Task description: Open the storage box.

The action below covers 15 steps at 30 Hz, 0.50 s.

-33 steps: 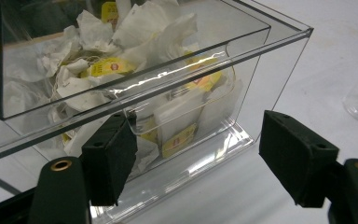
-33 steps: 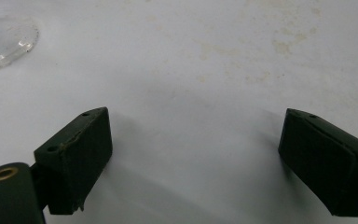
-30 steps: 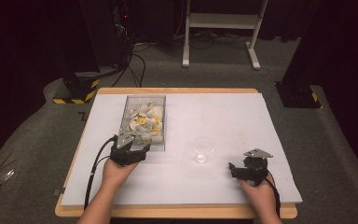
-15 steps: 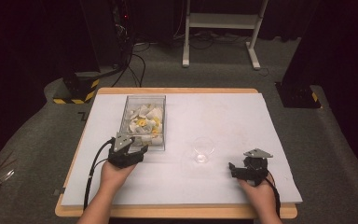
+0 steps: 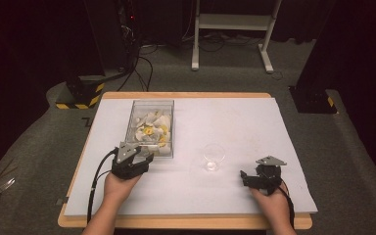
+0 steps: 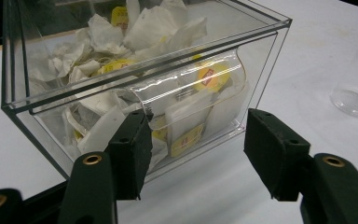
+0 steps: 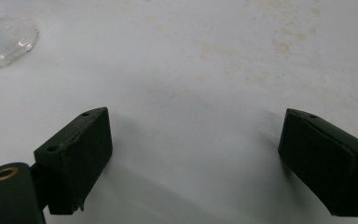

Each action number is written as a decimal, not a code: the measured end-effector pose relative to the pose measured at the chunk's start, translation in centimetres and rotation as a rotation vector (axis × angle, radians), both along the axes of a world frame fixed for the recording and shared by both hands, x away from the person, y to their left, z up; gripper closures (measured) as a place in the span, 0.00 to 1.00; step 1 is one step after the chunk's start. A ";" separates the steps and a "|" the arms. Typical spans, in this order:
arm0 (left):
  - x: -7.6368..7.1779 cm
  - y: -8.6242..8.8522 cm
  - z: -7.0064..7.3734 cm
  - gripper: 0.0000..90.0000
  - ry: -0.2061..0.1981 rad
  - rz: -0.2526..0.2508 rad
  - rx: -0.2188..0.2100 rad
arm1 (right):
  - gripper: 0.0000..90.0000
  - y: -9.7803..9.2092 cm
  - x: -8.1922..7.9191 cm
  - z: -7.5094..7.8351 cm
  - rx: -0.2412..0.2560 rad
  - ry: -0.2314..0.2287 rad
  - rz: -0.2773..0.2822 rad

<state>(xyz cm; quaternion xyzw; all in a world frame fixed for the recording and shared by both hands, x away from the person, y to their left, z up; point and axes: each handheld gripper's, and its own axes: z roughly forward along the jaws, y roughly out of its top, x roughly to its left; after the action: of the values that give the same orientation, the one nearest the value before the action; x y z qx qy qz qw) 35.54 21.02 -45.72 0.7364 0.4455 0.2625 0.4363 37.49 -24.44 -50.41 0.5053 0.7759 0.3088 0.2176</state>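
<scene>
A clear plastic box packed with white sachets bearing yellow labels stands on the white mat left of centre. My left gripper sits just in front of the box's near end, open, jaws spread before its front wall with nothing between them. A small clear glass cup stands upright near the middle of the mat. My right gripper rests low over bare mat to the right of the cup, open and empty.
The white mat covers a wooden table. Dark floor surrounds it, with a white stand and cables behind, a yellow-black striped base at back left, and a black post base at back right.
My left gripper has drawn back slightly from the box toward the person. The right gripper has stayed put.
</scene>
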 end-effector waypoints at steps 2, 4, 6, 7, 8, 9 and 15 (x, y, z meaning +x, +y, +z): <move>-0.2 0.0 0.0 0.48 -0.003 0.000 -0.001 | 0.11 0.0 0.0 0.0 -0.001 0.000 0.000; -0.4 0.1 -0.1 0.49 -0.009 0.001 -0.002 | 0.11 0.0 0.0 0.0 0.001 0.000 -0.001; -0.6 0.1 -0.1 0.49 -0.007 0.000 -0.008 | 0.11 0.0 0.0 0.0 0.000 0.000 -0.001; -0.7 0.2 -0.1 0.50 -0.008 0.000 -0.010 | 0.11 0.0 0.0 0.0 0.001 0.000 -0.001; -0.8 0.2 -0.1 0.51 -0.007 -0.001 -0.016 | 0.11 0.0 0.0 0.0 0.000 -0.001 -0.001; -0.8 0.2 -0.1 0.51 -0.007 -0.001 -0.016 | 0.11 0.0 0.0 0.0 0.001 -0.001 -0.001; -1.4 0.2 -0.1 0.52 -0.012 0.000 -0.002 | 0.11 0.0 0.0 0.0 0.000 -0.001 -0.001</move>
<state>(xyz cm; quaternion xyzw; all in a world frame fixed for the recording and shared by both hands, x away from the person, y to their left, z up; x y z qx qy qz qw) 34.11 21.18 -45.79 0.7343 0.4434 0.2663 0.4397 37.48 -24.42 -50.41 0.5055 0.7756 0.3090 0.2179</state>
